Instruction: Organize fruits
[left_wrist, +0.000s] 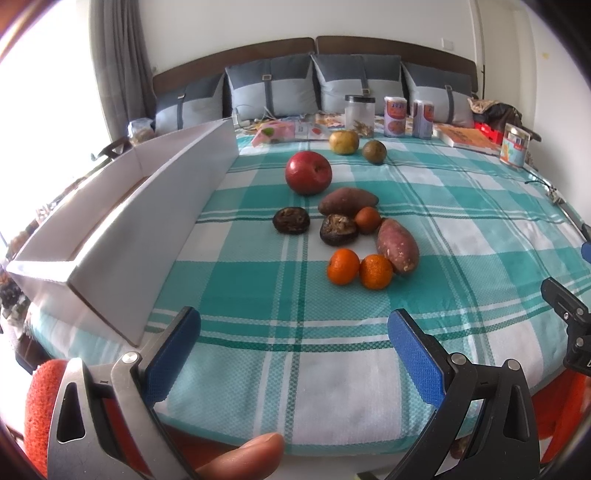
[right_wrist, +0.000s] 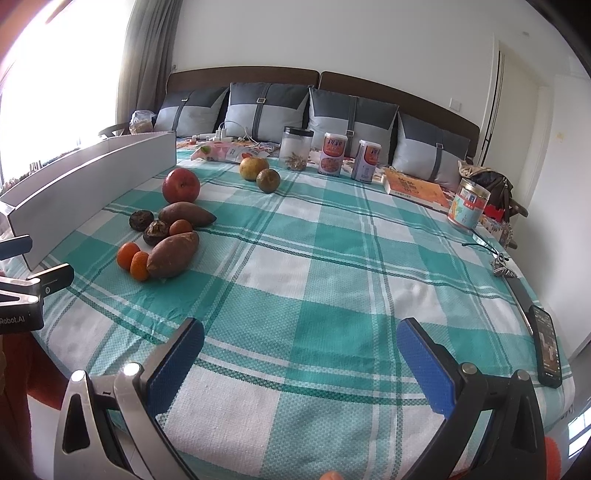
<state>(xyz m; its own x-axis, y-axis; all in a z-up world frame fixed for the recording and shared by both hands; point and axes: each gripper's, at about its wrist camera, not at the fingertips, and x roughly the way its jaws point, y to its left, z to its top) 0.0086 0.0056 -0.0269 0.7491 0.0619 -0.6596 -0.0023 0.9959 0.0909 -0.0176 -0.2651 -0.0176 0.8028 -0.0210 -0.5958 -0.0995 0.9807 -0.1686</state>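
Note:
On the green checked cloth lie a red apple (left_wrist: 308, 172) (right_wrist: 181, 185), two sweet potatoes (left_wrist: 348, 200) (left_wrist: 397, 245), two oranges (left_wrist: 343, 266) (left_wrist: 375, 271), a small orange fruit (left_wrist: 368, 220), two dark mushrooms (left_wrist: 291, 220) (left_wrist: 338, 229), a yellow pear (left_wrist: 344, 142) and a green-brown fruit (left_wrist: 374, 150). A long white box (left_wrist: 122, 221) (right_wrist: 92, 192) stands at the left. My left gripper (left_wrist: 293, 350) is open and empty, near the front edge, short of the oranges. My right gripper (right_wrist: 301, 360) is open and empty over bare cloth, right of the pile.
Jars and cans (right_wrist: 330, 153) stand at the back before several pillows (right_wrist: 266, 110). A book (right_wrist: 413, 188) and a jar (right_wrist: 468, 203) lie at the back right. A phone (right_wrist: 546, 345) lies at the right edge.

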